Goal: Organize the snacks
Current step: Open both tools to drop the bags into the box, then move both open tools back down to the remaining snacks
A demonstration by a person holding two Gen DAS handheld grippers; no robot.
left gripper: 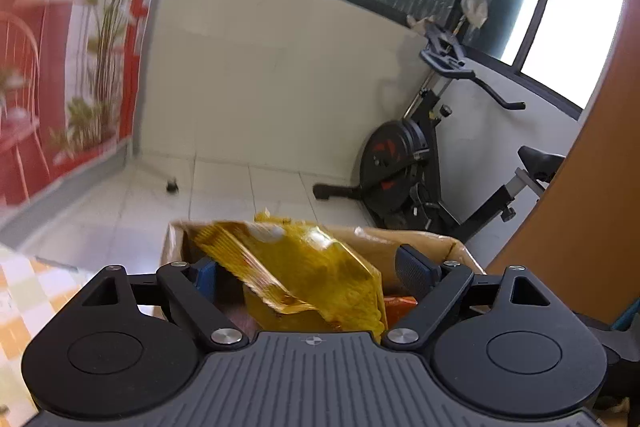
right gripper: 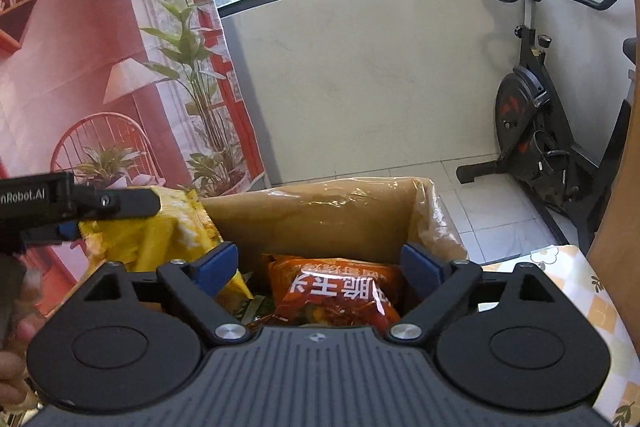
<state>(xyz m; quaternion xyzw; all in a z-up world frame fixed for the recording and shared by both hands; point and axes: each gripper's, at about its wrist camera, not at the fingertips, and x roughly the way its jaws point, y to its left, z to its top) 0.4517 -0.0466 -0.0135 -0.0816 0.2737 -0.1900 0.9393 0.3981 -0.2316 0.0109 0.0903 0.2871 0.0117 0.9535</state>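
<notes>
A crumpled yellow snack bag hangs over an open cardboard box, between the wide-apart jaws of my left gripper. The right pad stands clear of the bag, and the bag is blurred. An orange corner shows inside the box. In the right wrist view, my right gripper is open above the box. An orange snack bag lies in the box below its pads, untouched. At the left of that view is the yellow bag, with a finger of my left gripper over it.
The box stands at the far edge of a table with a checked cloth, over white floor tiles. A black exercise bike stands at the right by the wall. A red printed backdrop hangs on the left. A person's hand holds the left gripper.
</notes>
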